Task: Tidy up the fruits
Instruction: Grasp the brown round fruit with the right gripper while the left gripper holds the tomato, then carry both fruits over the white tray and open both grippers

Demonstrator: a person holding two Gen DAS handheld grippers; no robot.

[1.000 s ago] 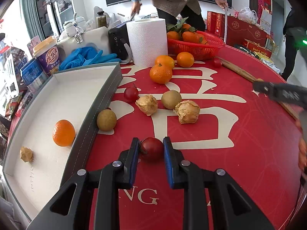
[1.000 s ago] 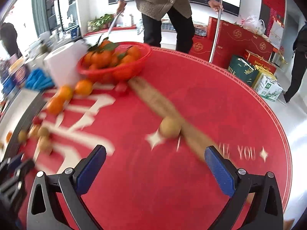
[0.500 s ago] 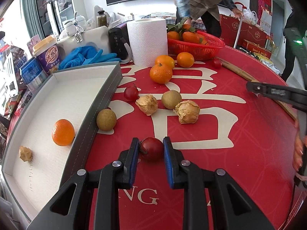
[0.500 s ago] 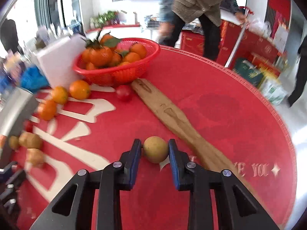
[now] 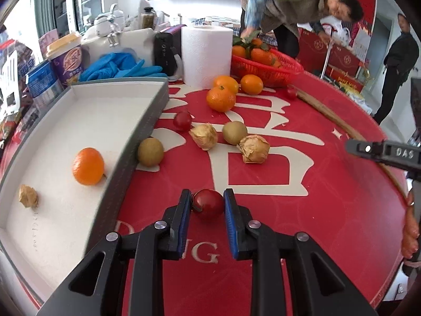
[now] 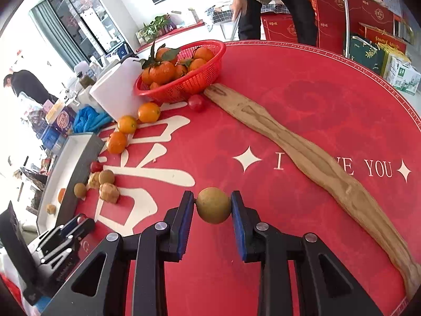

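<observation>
Red tablecloth fills the left wrist view, and the white tray (image 5: 79, 131) serves as landmark. The left gripper (image 5: 208, 206) has its blue pads closed on a small red fruit (image 5: 208, 204) just off the tray's near right wall, low over the cloth; the grip looks meant to carry it over that wall. Inside the tray lie an orange (image 5: 88, 166) and a papery husked fruit (image 5: 28, 196), so sorting has begun. A brown round fruit (image 5: 150, 151) sits against the tray's outer wall, with more fruit farther out. Only this view shows the tray's contents clearly.

From the right wrist view, the right gripper (image 6: 213, 206) is clamped on a brownish-green round fruit (image 6: 213, 205), well away from the tray (image 6: 76, 155), beside a long wooden board (image 6: 302, 152). Whether it has left the cloth I cannot tell. This view alone shows the board's full length and the red basket (image 6: 197, 79) of oranges beyond the tray.
</observation>
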